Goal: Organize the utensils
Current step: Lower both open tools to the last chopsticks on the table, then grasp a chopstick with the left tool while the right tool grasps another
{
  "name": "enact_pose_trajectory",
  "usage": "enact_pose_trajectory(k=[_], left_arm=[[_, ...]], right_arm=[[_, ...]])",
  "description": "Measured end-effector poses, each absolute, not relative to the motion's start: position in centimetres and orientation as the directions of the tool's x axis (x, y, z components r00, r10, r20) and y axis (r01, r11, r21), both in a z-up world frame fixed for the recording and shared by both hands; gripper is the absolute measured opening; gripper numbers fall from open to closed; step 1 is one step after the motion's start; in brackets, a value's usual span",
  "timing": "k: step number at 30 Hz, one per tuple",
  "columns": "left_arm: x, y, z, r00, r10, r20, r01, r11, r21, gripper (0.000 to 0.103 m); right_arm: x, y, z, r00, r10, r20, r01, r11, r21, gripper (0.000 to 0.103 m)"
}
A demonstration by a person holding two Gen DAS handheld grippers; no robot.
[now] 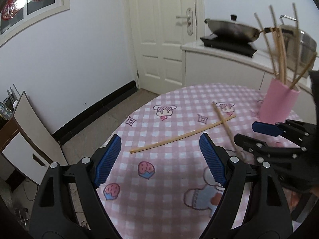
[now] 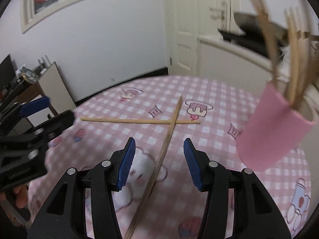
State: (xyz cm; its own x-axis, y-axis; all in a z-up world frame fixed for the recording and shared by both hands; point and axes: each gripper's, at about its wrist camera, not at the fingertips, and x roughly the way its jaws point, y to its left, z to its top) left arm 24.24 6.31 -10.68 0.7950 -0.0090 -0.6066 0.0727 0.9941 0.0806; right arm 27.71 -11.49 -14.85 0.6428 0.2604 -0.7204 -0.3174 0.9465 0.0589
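**Two chopsticks crossed on table, both grippers open**

I count 2 loose chopsticks on the pink checked tablecloth (image 1: 159, 209), crossed in an X. Both thin, pale wood, plain. The long chopstick (image 2: 157, 169) runs from the cross point back between my right gripper's fingers; its near end is cut off at the frame bottom in the right wrist view, and that stretch is motion-blurred. In the left wrist view its near end goes behind the right gripper (image 1: 257, 133), so I can't see the tip there. The flat chopstick (image 1: 179, 137) lies crosswise, fully visible, well ahead of my left gripper (image 1: 161, 155).

Right gripper (image 2: 159, 163): fingers spread apart either side of the long chopstick, pads not touching it. Left gripper: fingers wide apart, nothing between them but cloth.

Pink holder (image 1: 279, 103) stands on the table's far right w/ more chopsticks (image 1: 279, 45) sticking up out of it. I make out approx. 5-6, but they overlap and blur, so no firm count. In the right wrist view the holder looks tilted and smeared; can't tell if that's lens or motion.

Behind: 1 wok (image 1: 233, 28) w/ lid on a black cooktop (image 1: 229, 44), white door (image 1: 165, 39), framed picture (image 1: 30, 4) partly cut off top left.
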Motion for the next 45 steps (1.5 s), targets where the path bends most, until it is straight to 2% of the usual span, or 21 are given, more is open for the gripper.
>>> enact_pose_trajectory(k=[11,15,16,21,33,39,41,45], left_arm=[[28.2,5.1,-12.1,0.750,-0.038,-0.661,0.141,0.985,0.104,0.080],[29.6,4.2,-12.6,0.725,-0.050,-0.687,0.175,0.978,0.113,0.080],[30.0,3.9,-12.8,0.721,-0.051,-0.691,0.183,0.976,0.119,0.080],[31.3,2.9,-13.4,0.687,-0.087,-0.721,0.237,0.965,0.109,0.080],[34.3,-2.3,-15.8,0.582,-0.159,-0.798,0.399,0.910,0.110,0.080],[35.6,-3.5,-16.3,0.527,-0.195,-0.827,0.434,0.899,0.065,0.053],[36.0,-3.8,-16.2,0.507,-0.216,-0.835,0.445,0.895,0.039,0.037],[36.3,-4.6,-16.1,0.496,-0.226,-0.838,0.462,0.886,0.035,0.027]], right_arm=[[32.8,-11.2,-16.4,0.566,0.217,-0.795,-0.279,0.958,0.063,0.029],[33.6,-11.5,-16.7,0.567,0.208,-0.797,-0.276,0.960,0.054,0.011],[33.8,-11.8,-16.7,0.563,0.218,-0.797,-0.279,0.958,0.064,0.010],[33.1,-13.4,-16.5,0.579,0.223,-0.784,-0.276,0.959,0.069,0.005],[29.5,-15.7,-16.2,0.605,0.258,-0.753,-0.298,0.951,0.086,0.005],[29.0,-15.8,-15.5,0.638,0.244,-0.730,-0.299,0.953,0.056,0.005],[29.1,-15.9,-15.5,0.640,0.246,-0.728,-0.298,0.953,0.060,0.005],[29.4,-16.1,-15.4,0.639,0.253,-0.727,-0.299,0.952,0.068,0.005]])
